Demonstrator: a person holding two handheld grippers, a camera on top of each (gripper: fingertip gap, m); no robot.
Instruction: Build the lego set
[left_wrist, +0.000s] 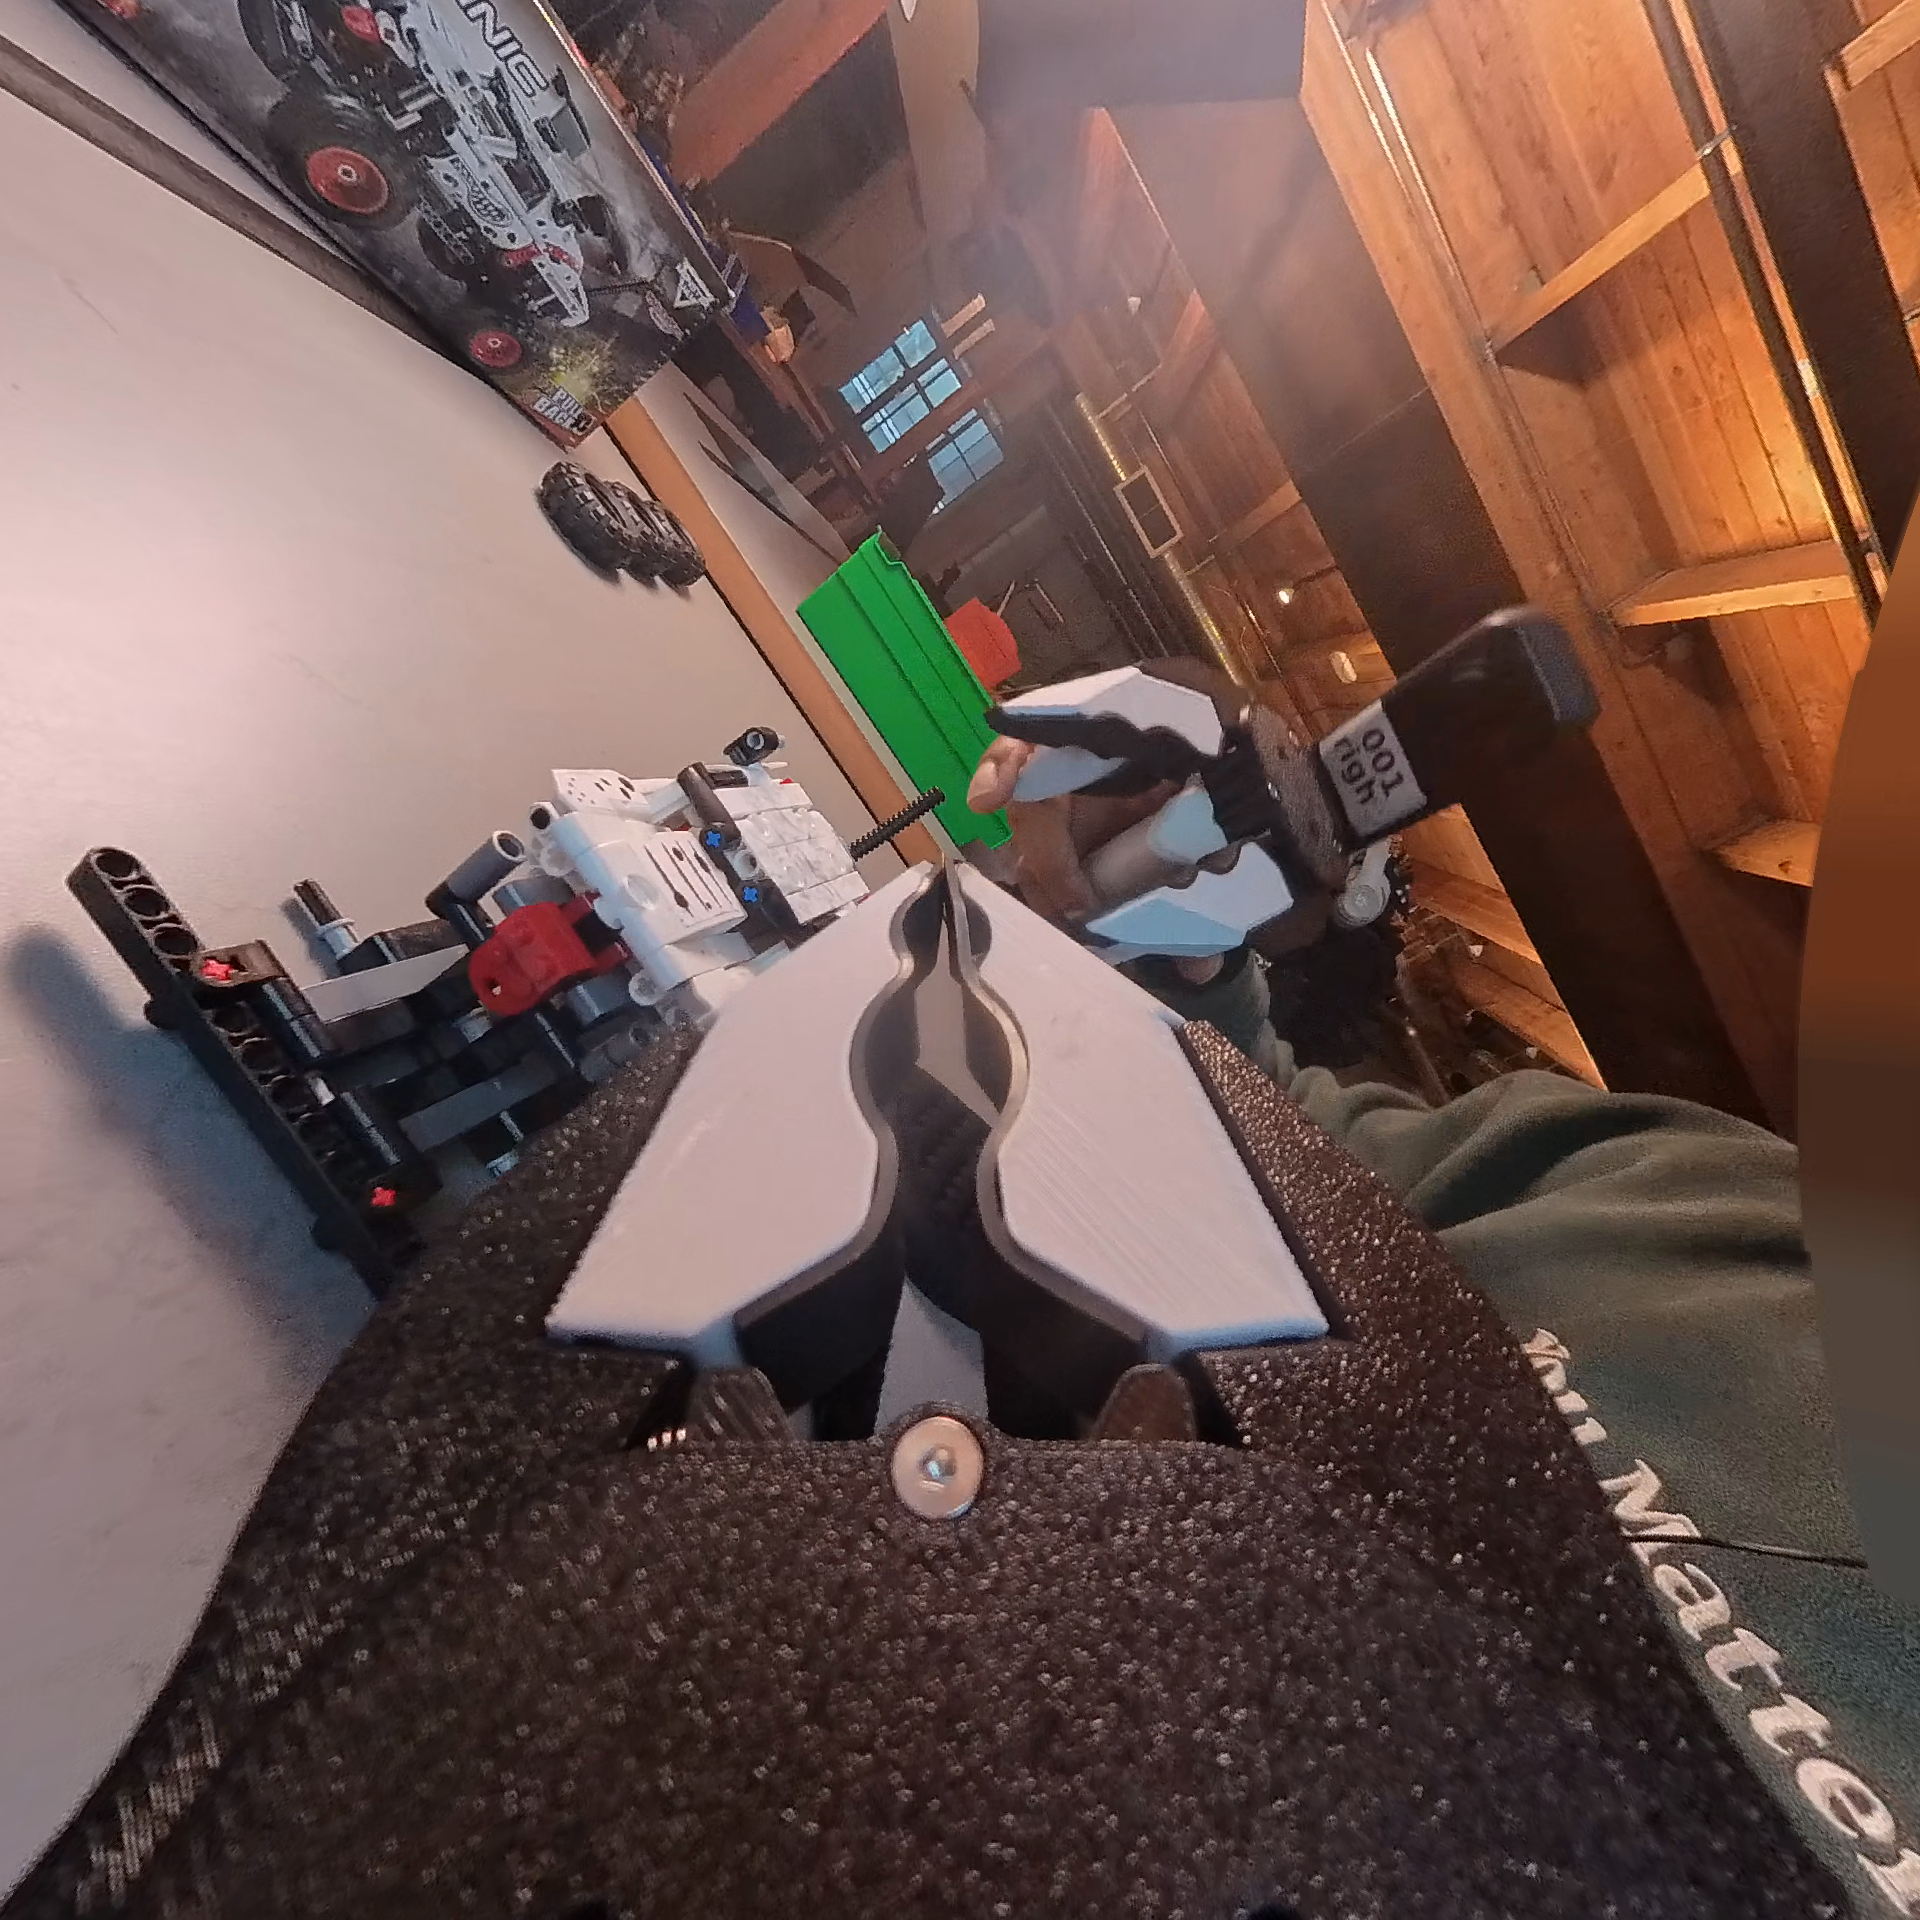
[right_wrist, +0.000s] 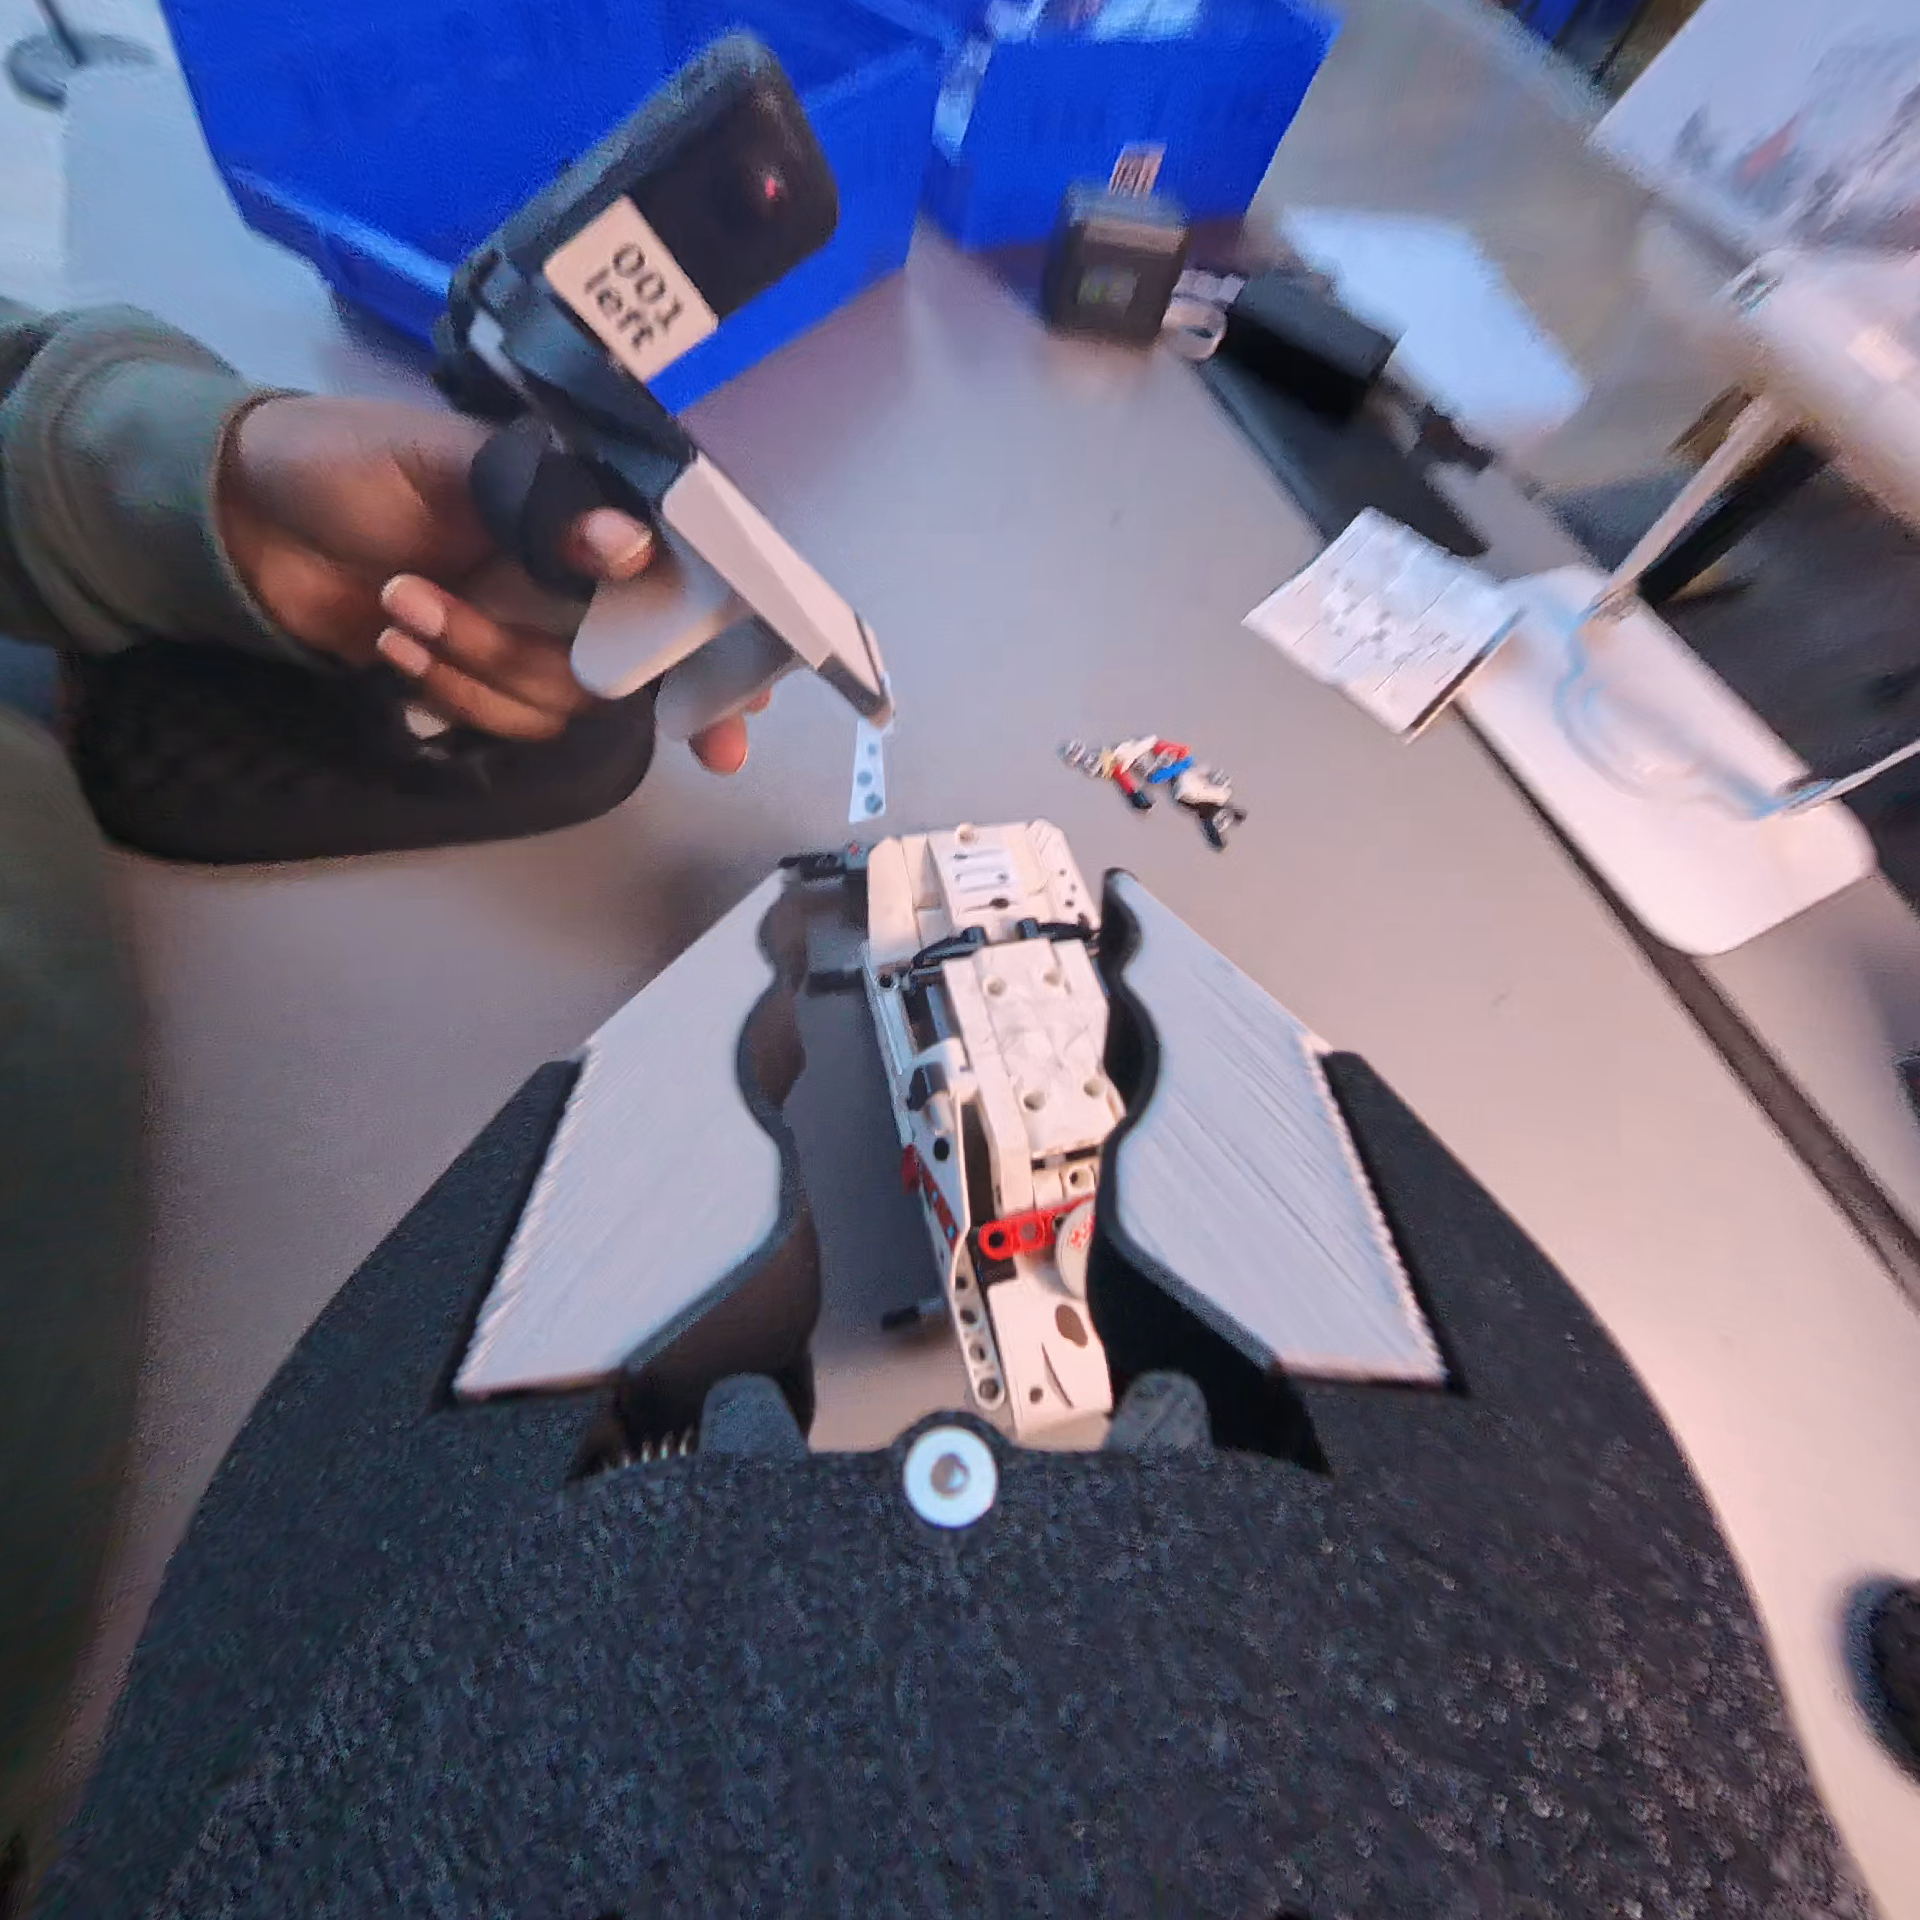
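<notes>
The partly built white, black and red lego truck (right_wrist: 987, 1039) lies on the grey table; it also shows in the left wrist view (left_wrist: 665, 894). My right gripper (right_wrist: 948, 883) is open, its fingers straddling the truck body from above. It also appears in the left wrist view (left_wrist: 1039, 831), held by a hand. My left gripper (left_wrist: 948, 878) is shut on a small flat white lego piece (right_wrist: 871, 774), which hangs just above the truck's far end. From the right wrist view my left gripper (right_wrist: 878, 707) comes in from the upper left.
A small pile of loose lego pieces (right_wrist: 1153, 774) lies beyond the truck, with an instruction booklet (right_wrist: 1371, 613) on a white stand (right_wrist: 1662, 831) to the right. Blue bins (right_wrist: 520, 135) stand at the back. The set's box (left_wrist: 468, 187), black tyres (left_wrist: 613, 535) and a green block (left_wrist: 904, 686) are nearby. My right fingertips sit around 6 cm from my left ones.
</notes>
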